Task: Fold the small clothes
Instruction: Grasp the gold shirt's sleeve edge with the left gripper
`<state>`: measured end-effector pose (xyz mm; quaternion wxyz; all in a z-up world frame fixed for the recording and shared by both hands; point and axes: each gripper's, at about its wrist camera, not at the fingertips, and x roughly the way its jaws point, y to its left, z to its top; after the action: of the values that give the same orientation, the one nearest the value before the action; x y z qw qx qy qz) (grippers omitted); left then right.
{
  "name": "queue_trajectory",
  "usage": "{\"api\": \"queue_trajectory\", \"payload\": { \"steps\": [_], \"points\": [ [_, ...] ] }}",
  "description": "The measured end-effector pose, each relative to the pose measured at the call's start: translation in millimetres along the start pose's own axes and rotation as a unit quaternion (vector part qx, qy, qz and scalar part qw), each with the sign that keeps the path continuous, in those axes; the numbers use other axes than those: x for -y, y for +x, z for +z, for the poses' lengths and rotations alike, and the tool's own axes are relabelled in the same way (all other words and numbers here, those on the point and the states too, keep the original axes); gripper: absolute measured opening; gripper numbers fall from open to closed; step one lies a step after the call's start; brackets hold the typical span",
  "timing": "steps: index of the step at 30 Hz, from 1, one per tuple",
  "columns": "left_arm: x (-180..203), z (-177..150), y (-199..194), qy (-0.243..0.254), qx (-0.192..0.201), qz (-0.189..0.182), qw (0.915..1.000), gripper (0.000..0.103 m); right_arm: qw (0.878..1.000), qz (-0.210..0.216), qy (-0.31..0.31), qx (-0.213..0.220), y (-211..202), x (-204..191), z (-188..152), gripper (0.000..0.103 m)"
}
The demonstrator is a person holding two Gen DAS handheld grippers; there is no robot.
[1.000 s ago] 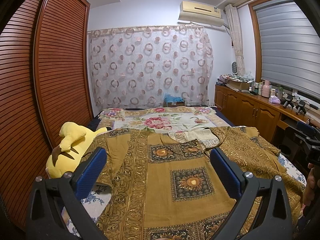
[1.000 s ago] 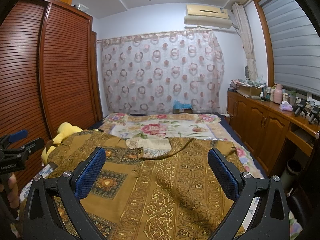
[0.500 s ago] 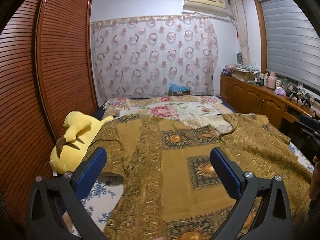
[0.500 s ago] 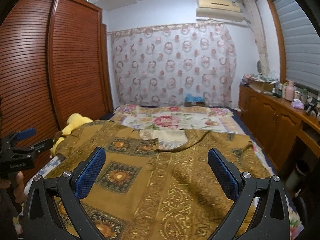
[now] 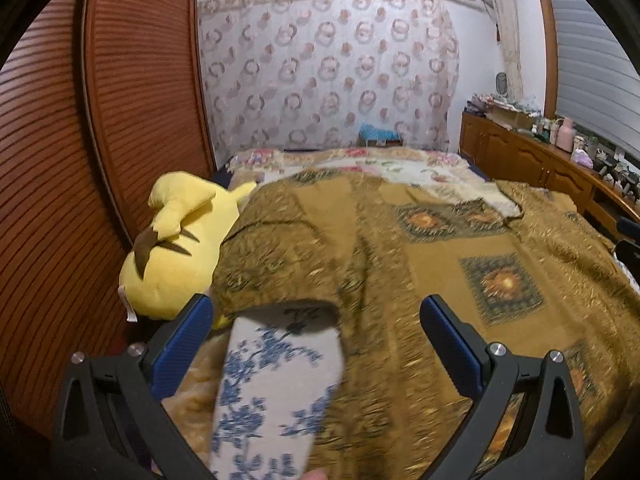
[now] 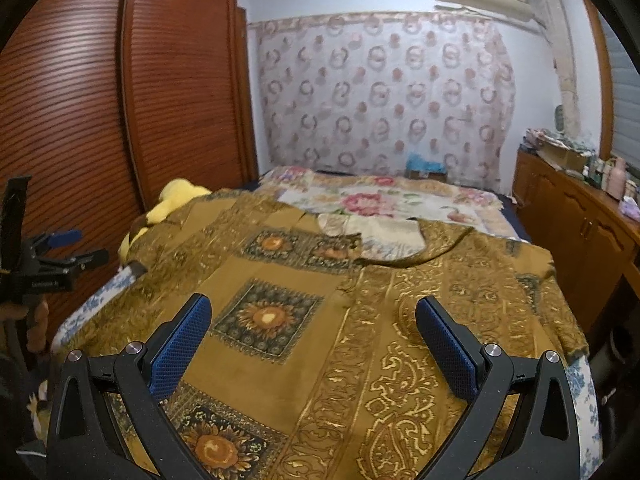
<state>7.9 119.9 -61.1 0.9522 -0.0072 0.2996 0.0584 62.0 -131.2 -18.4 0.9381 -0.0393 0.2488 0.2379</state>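
A large ochre patterned garment [image 5: 400, 264] with gold borders and sunflower squares lies spread flat over the bed; it also shows in the right wrist view [image 6: 344, 320]. My left gripper [image 5: 316, 340] is open and empty, low over the garment's left sleeve edge, where the blue-and-white sheet [image 5: 272, 384] shows. My right gripper [image 6: 314, 340] is open and empty above the garment's lower middle. The left gripper also shows at the far left of the right wrist view [image 6: 60, 252].
A yellow plush toy [image 5: 180, 248] lies at the bed's left edge against the brown slatted wardrobe [image 5: 60, 160]. A floral quilt [image 6: 384, 204] covers the far end of the bed. A wooden cabinet [image 6: 580, 232] with bottles runs along the right.
Both grippers have tilted down and come closer to the bed. The left gripper has swung left toward the sleeve and the plush toy. Both stay open.
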Motion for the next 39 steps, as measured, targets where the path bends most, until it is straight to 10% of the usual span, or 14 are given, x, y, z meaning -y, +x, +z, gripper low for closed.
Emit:
{"api": "queue_trajectory", "payload": {
  "steps": [9,21,30,39],
  "points": [
    [-39,-13,34,0.002,-0.048,0.016,0.9987,0.099,0.999,0.02,-0.036,-0.022,25,-18,1,0.103],
    [-57,-11,87,0.033,-0.106,0.037,0.9931,0.052,0.996,0.048,-0.055,-0.043,47,-33,0,0.103],
    [-61,0,85,0.036,-0.079,0.033,0.9957,0.009,0.994,0.065,-0.057,-0.07,63,-37,-11,0.103],
    [-50,44,71,0.037,-0.032,0.022,0.9986,0.0,0.994,0.07,-0.048,-0.074,62,-31,-18,0.103]
  ]
}}
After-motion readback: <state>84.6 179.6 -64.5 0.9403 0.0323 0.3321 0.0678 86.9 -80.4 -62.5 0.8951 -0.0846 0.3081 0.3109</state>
